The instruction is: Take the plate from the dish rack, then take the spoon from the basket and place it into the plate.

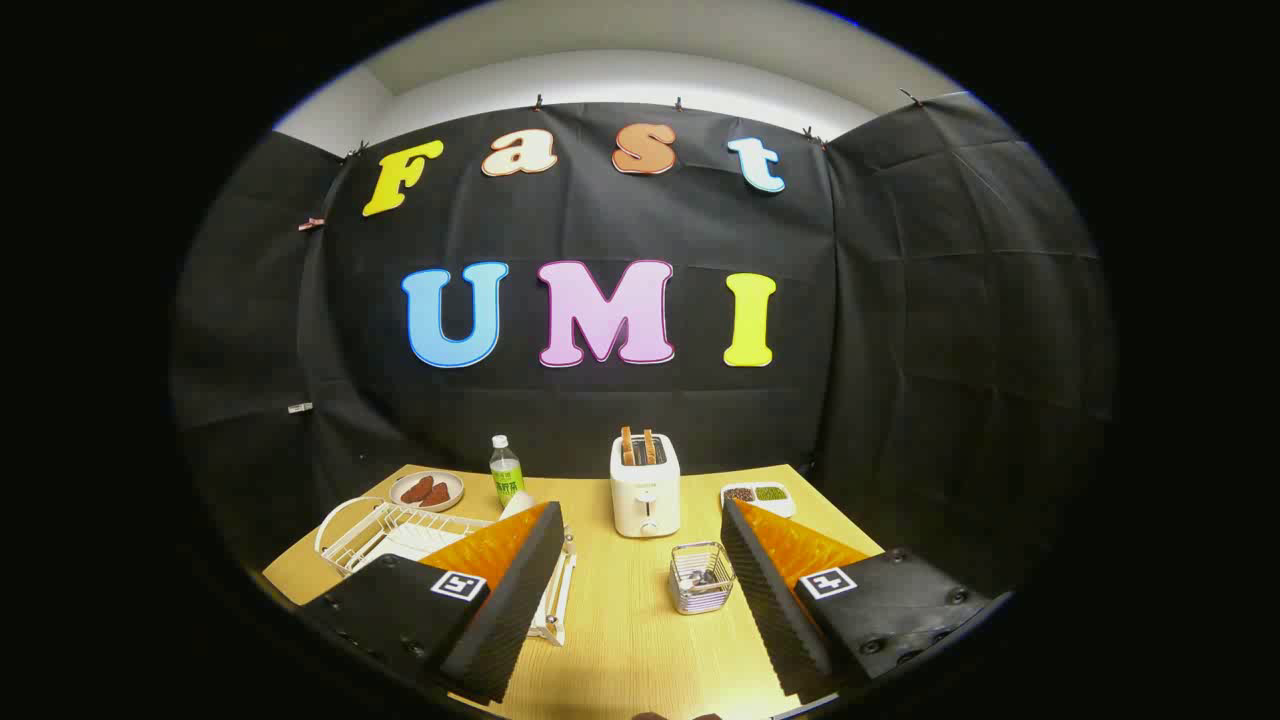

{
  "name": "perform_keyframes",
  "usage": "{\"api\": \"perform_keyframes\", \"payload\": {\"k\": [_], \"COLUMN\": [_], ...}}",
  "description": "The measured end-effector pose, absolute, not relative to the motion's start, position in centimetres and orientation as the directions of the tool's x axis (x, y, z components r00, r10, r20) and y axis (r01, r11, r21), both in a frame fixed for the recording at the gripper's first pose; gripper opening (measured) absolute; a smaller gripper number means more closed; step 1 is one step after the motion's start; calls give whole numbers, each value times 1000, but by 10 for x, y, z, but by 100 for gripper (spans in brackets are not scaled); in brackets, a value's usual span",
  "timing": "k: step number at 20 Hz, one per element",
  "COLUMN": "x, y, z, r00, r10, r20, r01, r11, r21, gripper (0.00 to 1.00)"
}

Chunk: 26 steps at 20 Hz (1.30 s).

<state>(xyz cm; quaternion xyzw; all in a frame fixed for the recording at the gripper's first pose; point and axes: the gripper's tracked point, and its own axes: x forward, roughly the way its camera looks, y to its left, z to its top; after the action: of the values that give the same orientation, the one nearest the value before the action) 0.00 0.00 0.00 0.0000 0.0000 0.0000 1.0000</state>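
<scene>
My gripper [640,512] hangs open above the near end of the wooden table [620,640], with nothing between its fingers. A white wire dish rack [365,530] stands to the left, partly hidden behind the left finger [505,590]. A white rounded edge [516,505] peeks over that fingertip; it looks like the plate standing in the rack. A small wire basket [701,578] sits on the table just inside the right finger [770,590], with dark utensils in it; I cannot make out the spoon.
A white toaster [645,487] holding two slices stands straight ahead beyond the fingers. Behind the rack are a bottle [506,470] and a small plate of brown food [427,490]. At the far right corner sits a white two-part dish [758,496].
</scene>
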Motion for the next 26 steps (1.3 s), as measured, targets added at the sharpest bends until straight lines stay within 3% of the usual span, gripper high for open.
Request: {"api": "perform_keyframes", "payload": {"k": [26], "x": [18], "y": [12], "z": [-2], "r00": [999], "r10": [31], "r20": [-43], "r01": [-32], "r11": [999], "r21": [-18], "gripper": [98]}}
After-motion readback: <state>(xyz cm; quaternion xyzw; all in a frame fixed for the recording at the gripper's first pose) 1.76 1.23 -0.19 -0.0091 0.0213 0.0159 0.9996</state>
